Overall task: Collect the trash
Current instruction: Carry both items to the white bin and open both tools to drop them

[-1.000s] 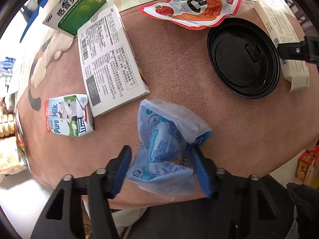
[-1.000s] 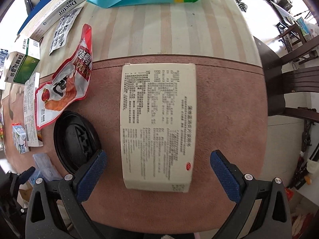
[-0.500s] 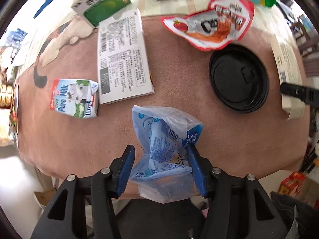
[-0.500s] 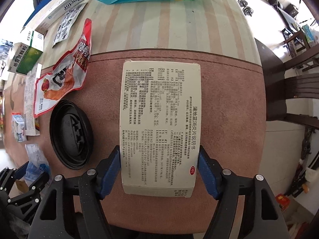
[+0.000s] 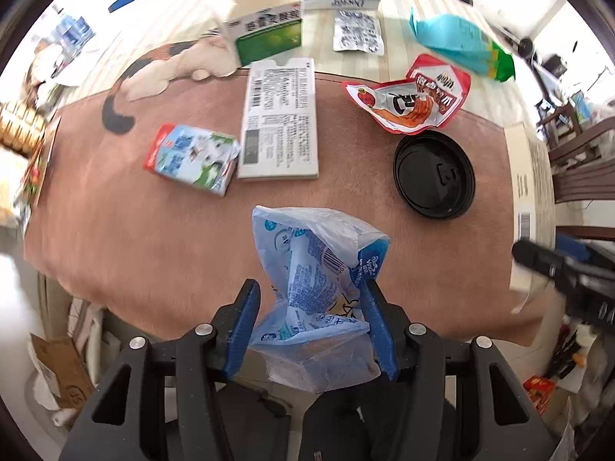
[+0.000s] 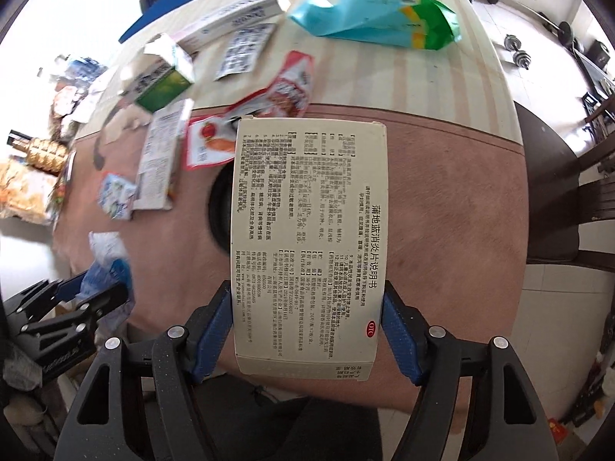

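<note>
**Both grippers loaded, lift-off next**

Left gripper [image 5: 309,322] pinches the crumpled blue plastic bag [image 5: 315,269] at the table's near edge. Right gripper [image 6: 307,332] clamps the medicine box [image 6: 307,238], long axis straight ahead. 2 items held; carry-away looks next.

The medicine box [image 6: 307,246] hides most of the black lid [image 6: 220,215]. The milk carton [image 6: 115,196] and blue plastic bag [image 6: 105,265] are motion-blurred.
</note>
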{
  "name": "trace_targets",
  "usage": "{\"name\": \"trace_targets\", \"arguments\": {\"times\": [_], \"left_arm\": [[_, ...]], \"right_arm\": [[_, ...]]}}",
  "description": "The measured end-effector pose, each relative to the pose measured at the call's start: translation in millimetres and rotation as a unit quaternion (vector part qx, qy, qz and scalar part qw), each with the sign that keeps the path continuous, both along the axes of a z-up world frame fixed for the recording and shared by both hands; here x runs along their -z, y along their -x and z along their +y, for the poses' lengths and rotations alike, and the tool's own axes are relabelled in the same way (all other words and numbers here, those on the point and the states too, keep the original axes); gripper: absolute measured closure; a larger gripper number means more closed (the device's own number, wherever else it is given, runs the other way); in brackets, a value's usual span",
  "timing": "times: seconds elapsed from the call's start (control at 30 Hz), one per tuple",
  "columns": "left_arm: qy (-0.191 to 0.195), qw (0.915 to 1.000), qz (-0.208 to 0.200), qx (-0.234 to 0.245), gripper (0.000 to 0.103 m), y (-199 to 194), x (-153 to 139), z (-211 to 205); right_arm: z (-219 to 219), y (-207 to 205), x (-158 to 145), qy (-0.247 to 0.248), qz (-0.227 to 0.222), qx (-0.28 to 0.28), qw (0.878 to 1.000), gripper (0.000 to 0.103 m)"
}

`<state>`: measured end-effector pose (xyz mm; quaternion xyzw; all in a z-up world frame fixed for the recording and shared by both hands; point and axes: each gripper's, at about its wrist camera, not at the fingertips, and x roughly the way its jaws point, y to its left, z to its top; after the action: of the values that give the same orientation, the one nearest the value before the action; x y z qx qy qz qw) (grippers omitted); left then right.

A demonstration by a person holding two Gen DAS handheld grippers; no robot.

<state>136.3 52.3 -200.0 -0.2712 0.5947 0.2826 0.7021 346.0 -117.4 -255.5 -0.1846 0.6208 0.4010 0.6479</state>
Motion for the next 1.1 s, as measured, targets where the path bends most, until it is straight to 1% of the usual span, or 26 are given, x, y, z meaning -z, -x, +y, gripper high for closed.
{"name": "trace_targets", "arguments": {"times": [0.07,0.2,0.23,0.3,0.4,0.5,0.57,0.7,0.8,0.9,0.97,1.0,1.03,1.07,1.1], "left_arm": [[-0.001,0.9998,-0.017,-0.011,0.052,16.9,-5.4,-10.8],[0.0,0.9974,-0.058,-0.043,0.052,60.7,-8.2,-33.3],[0.004,0.9964,-0.066,-0.053,0.052,67.5,-1.7,-41.0],[0.018,0.9941,-0.076,-0.075,0.052,74.3,21.4,-52.2],[0.055,0.9894,-0.078,-0.109,0.052,109.5,47.2,-67.6],[0.098,0.9837,-0.065,-0.137,0.052,134.7,92.8,-76.5],[0.125,0.9772,-0.059,-0.161,0.052,153.1,125.6,-81.2],[0.168,0.9608,-0.062,-0.212,0.052,177.2,200.0,-83.2],[0.189,0.9486,-0.069,-0.244,0.052,184.3,259.1,-78.8],[0.223,0.9314,-0.095,-0.271,0.052,192.4,313.9,-75.9],[0.227,0.927,-0.091,-0.285,0.051,196.5,346.7,-76.3],[0.224,0.9267,-0.089,-0.288,0.046,198.8,361.2,-76.4],[0.216,0.9281,-0.086,-0.291,0.038,201.6,374.4,-76.6],[0.208,0.9292,-0.082,-0.295,0.033,204.7,385.8,-77.4],[0.203,0.9288,-0.078,-0.3,0.02,208.5,398.1,-79.1]], "right_arm": [[-8.9,14.1,-17.5,-0.009,0.0,-0.007,1.0,0.029],[-31.7,66.1,-37.2,-0.023,-0.005,-0.024,0.999,0.029],[-38.6,80.9,-38.9,-0.025,-0.007,-0.031,0.999,0.029],[-57.6,111.1,-39.0,-0.024,-0.01,-0.044,0.999,0.029],[-71.9,155.3,-16.4,-0.011,-0.001,-0.064,0.998,0.029],[-84.9,192.1,24.9,0.021,0.022,-0.084,0.996,0.029],[-90.8,212.1,56.3,0.042,0.033,-0.1,0.994,0.029],[-94.8,241.7,125.9,0.068,0.043,-0.134,0.988,0.029],[-92.7,254.9,187.7,0.079,0.043,-0.152,0.984,0.029],[-87.2,263.8,249.2,0.084,0.046,-0.165,0.982,0.029],[-84.1,269.8,289.7,0.086,0.05,-0.176,0.979,0.029],[-83.2,272.4,309.6,0.087,0.048,-0.181,0.979,0.029],[-81.8,273.5,329.5,0.084,0.053,-0.187,0.977,0.029],[-79.2,275.0,347.3,0.084,0.058,-0.192,0.976,0.028],[-78.9,275.3,364.0,0.082,0.065,-0.198,0.975,0.027]]}}
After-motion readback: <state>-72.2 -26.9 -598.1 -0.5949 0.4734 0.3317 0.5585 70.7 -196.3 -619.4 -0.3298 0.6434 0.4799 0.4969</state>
